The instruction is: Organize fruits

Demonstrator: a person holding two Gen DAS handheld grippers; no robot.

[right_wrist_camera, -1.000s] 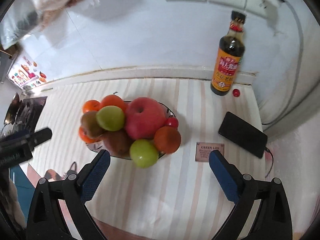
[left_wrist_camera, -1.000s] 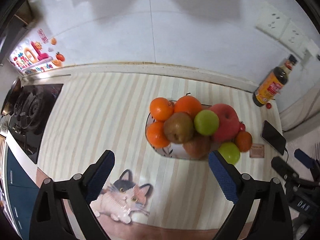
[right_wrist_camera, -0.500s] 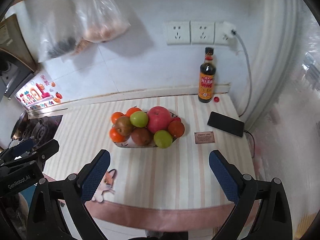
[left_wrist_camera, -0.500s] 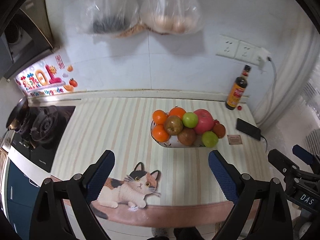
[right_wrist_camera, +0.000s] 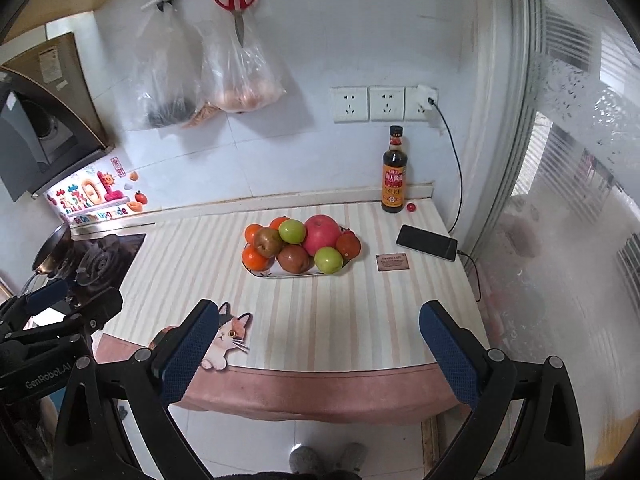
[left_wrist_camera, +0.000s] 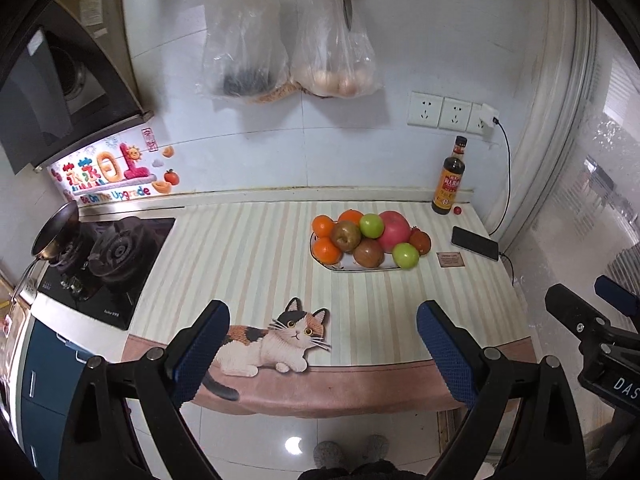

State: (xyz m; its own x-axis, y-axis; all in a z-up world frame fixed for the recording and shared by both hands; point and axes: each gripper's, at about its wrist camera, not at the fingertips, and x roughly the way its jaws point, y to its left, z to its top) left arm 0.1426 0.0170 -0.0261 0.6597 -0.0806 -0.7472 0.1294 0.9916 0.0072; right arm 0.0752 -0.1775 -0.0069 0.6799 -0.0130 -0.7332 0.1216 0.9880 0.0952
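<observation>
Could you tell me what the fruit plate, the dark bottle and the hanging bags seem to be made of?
Fruit plate: probably glazed ceramic, white and glossy with a thin dark rim line.
Dark bottle: glass or plastic, I cannot tell which; shiny with a paper-like label.
Hanging bags: thin clear plastic film, crinkled, contents showing through.

Fruits (left_wrist_camera: pixel 370 238) sit heaped on a white plate (left_wrist_camera: pixel 348 267) toward the table's back right: oranges at the left, a big red apple (right_wrist_camera: pixel 322 234), two green apples, brownish pears in front.
</observation>
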